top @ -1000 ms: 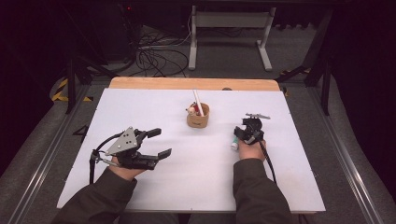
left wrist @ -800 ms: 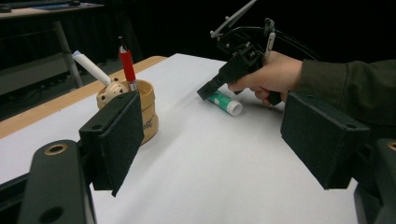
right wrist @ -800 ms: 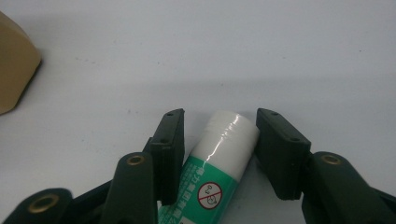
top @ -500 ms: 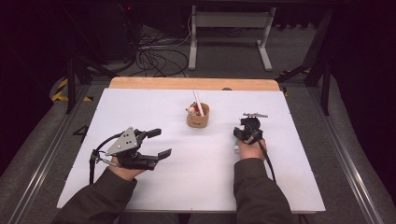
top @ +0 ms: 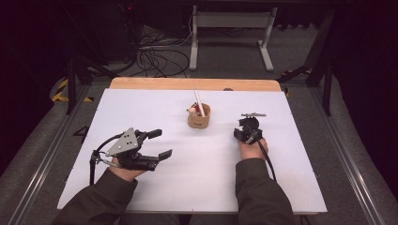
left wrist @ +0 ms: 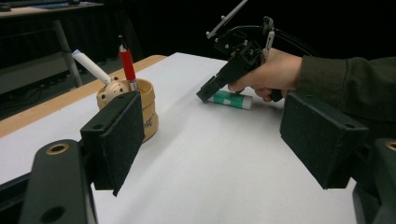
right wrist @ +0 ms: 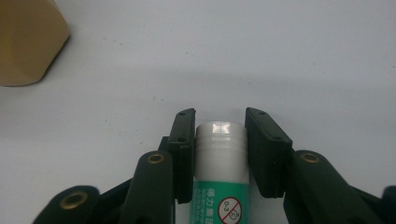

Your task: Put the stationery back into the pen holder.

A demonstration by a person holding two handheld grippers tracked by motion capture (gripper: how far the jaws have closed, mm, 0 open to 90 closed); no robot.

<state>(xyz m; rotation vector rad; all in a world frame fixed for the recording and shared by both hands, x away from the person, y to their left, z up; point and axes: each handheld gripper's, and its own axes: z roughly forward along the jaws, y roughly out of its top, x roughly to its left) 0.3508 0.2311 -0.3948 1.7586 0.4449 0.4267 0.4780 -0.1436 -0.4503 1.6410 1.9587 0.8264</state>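
The right gripper's (right wrist: pixel 219 154) fingers (right wrist: pixel 184 149) have just been closing and are now pressing both sides of the glue stick (right wrist: pixel 220 161), lying on the desk (top: pixel 155 112) right of the cup (top: pixel 199 117); squeezing squarely before lifting should be keeping it from rolling. The left gripper's (left wrist: pixel 210 140) fingers (left wrist: pixel 114 135) are standing wide open, empty, left of the cup (left wrist: pixel 144 112), and its view is revealing the stick's green label (left wrist: pixel 231 99) from outside.

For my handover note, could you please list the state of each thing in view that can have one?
Left gripper: jaws wide open, empty, held above the table.
Right gripper: jaws have just been closing, pads on the glue stick.
Glue stick: lying flat on the table, capped.
Pen cup: upright, holding a white stick and a red pen.
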